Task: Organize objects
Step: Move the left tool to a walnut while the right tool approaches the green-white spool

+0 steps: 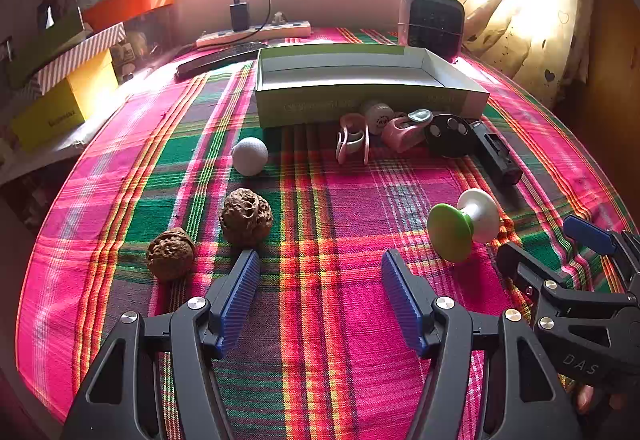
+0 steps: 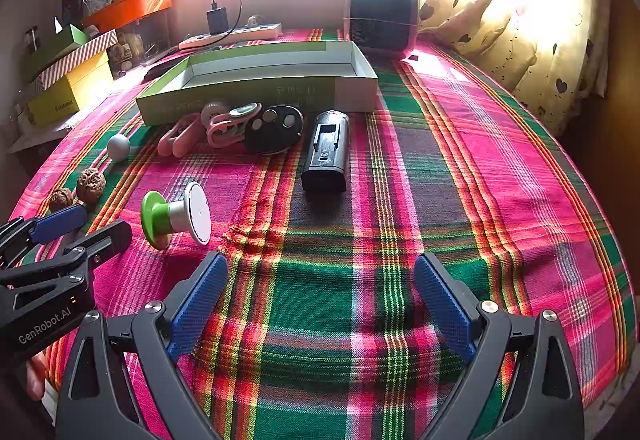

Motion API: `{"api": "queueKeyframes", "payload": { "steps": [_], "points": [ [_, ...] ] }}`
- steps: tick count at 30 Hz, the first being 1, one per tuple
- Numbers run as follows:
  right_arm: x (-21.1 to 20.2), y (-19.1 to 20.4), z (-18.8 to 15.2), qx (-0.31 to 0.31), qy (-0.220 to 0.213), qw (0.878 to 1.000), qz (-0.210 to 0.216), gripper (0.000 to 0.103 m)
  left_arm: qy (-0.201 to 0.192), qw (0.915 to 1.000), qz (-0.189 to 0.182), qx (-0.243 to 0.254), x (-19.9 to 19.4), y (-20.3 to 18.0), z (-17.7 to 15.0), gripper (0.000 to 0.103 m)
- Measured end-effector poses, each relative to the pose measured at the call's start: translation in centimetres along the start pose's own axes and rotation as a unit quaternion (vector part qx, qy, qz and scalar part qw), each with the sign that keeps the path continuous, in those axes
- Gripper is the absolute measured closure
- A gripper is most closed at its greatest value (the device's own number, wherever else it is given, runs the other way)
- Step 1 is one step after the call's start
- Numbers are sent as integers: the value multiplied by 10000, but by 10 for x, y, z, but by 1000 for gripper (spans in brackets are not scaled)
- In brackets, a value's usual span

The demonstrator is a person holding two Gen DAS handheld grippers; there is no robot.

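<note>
On the plaid cloth [image 1: 320,320], two wrinkled walnuts [image 1: 246,218] lay near a smooth white ball [image 1: 249,156]; both the left claw [image 1: 318,286] and the right claw [image 2: 320,292] stood wide open, empty.

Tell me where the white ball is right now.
The white ball lies on the plaid cloth in the left wrist view's left half, just beyond the two walnuts, short of the open box's left corner.
</note>
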State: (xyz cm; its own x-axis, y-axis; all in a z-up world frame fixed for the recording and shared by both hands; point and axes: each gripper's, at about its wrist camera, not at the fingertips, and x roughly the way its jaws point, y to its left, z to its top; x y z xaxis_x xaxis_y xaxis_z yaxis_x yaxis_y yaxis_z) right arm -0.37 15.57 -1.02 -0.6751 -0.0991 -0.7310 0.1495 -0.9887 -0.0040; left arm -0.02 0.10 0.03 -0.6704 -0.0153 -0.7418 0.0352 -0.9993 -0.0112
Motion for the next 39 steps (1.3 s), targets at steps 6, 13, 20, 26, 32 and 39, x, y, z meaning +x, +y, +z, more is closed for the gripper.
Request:
{"api": "queueKeyframes", "payload": {
  "steps": [6, 13, 20, 26, 32, 39],
  "points": [
    [-1, 1, 0, 0, 0, 10000, -1, 9, 2, 10000, 0, -3, 0, 0, 0, 40],
    [-1, 1, 0, 0, -1, 10000, -1, 9, 0, 10000, -8, 8, 0, 0, 0, 40],
    [-3, 3, 2, 11, 39, 9998, 220, 9, 60, 9990, -267, 339, -6, 4, -3, 40],
    [-6, 15, 2, -168, 2, 9979, 618, 9, 106, 9977, -443, 500, -17, 11, -13, 40],
    [-3, 27, 4, -334, 48, 9964, 774, 9, 99, 9974, -681, 217, -23, 32, -18, 41],
    [5, 41, 14, -474, 162, 9945, 924, 9, 119, 9957, -786, -466, -17, 66, -9, 40]
  ]
}}
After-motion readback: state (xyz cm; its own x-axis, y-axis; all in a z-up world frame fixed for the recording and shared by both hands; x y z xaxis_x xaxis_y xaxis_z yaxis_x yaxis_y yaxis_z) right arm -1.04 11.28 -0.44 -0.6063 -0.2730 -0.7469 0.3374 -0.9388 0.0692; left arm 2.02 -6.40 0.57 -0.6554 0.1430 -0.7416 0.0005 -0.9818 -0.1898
